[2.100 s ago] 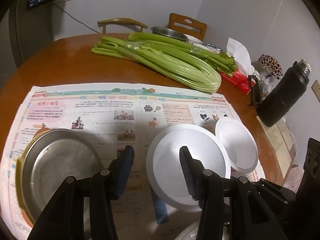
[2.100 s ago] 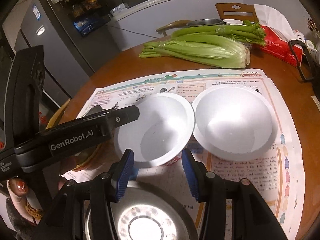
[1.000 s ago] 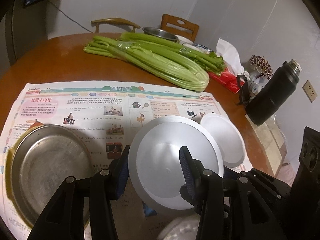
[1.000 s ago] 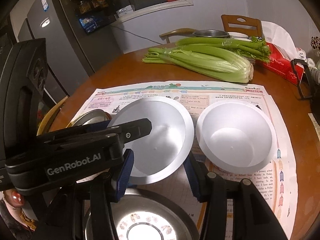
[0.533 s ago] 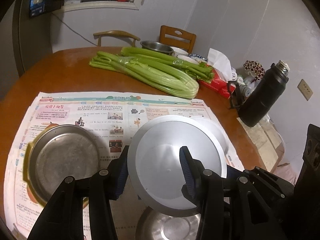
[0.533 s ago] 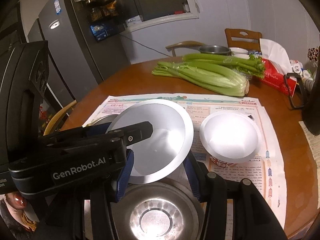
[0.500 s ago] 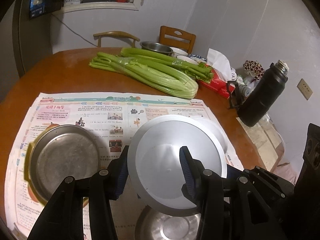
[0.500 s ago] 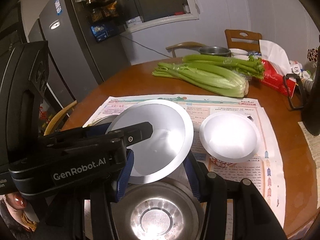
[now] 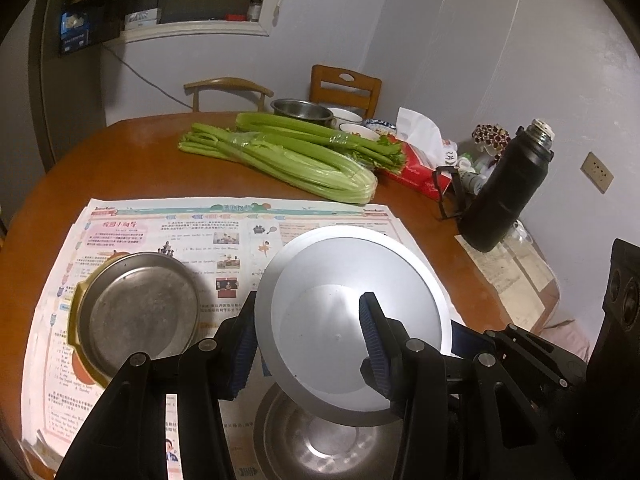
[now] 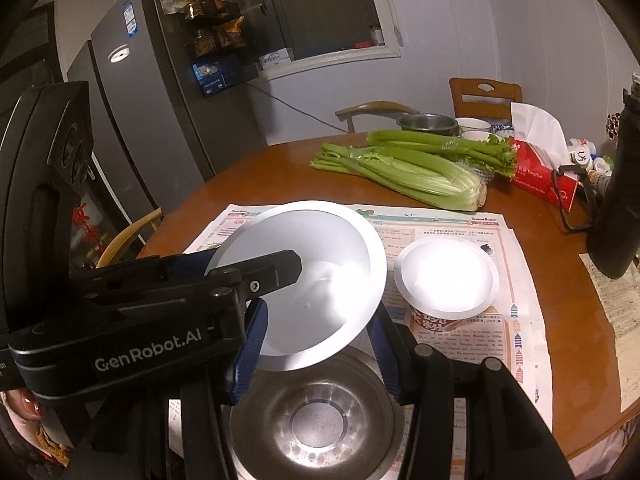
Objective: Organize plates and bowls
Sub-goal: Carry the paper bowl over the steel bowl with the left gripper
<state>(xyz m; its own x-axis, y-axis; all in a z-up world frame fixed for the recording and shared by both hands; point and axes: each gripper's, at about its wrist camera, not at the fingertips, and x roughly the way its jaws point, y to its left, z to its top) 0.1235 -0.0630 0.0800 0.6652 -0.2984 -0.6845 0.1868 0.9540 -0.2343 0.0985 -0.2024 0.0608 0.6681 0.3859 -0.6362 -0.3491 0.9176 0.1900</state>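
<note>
A white bowl (image 9: 352, 320) hangs tilted above the table, held by both grippers. My left gripper (image 9: 308, 300) is shut on its side, one finger outside the wall and the other finger (image 10: 280, 268) reaching in over the rim. My right gripper (image 10: 320, 308) is shut on the white bowl (image 10: 320, 276) at its near lower part. Straight below sits a steel bowl (image 10: 320, 420), which also shows in the left wrist view (image 9: 312, 444). A steel plate (image 9: 136, 312) with a yellow rim lies to the left on the newspaper (image 9: 224, 224). A small white paper bowl (image 10: 446, 280) stands to the right.
Celery bunches (image 9: 288, 156) lie across the far half of the round wooden table (image 9: 120, 160). A black flask (image 9: 508, 188) and a red tissue box (image 9: 416, 168) stand at the right. Another steel bowl (image 9: 302, 110), small dishes and two chairs are at the far edge; a fridge (image 10: 152, 120) stands at the left.
Both grippers have risen and drawn back with the white bowl, lifting it off the newspaper. The steel bowl has come into view under it, and the table looks farther away.
</note>
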